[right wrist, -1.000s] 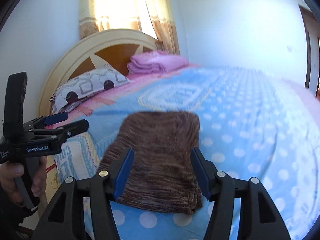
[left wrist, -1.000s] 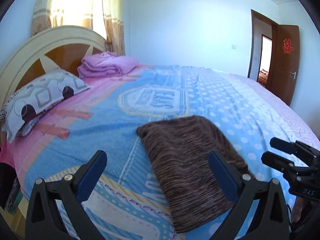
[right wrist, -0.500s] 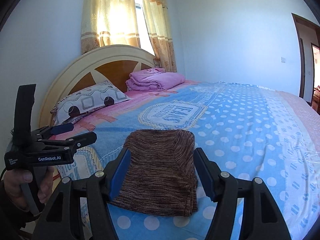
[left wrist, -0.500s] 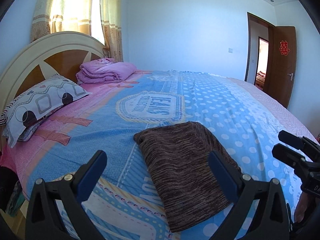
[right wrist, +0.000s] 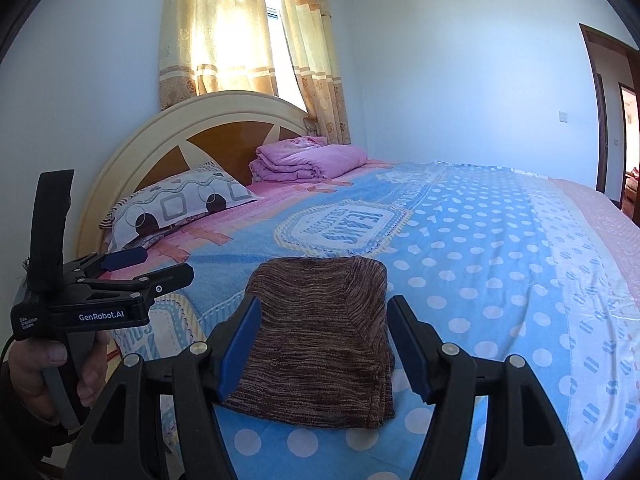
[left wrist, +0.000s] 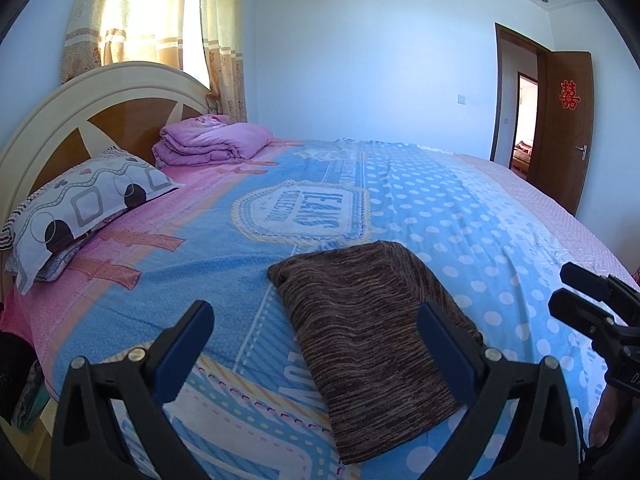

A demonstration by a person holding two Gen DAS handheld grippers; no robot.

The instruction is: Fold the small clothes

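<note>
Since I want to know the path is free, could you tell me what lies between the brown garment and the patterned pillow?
Only bare bedspread lies between the brown garment and the patterned pillow, as the left wrist view shows.

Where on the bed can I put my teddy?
The big dotted blue stretch of the bed, between the brown folded cloth and the far pink edge, looks bare. So does the middle, around the printed badge. The headboard end is crowded: a pillow and a folded pink blanket.
</note>
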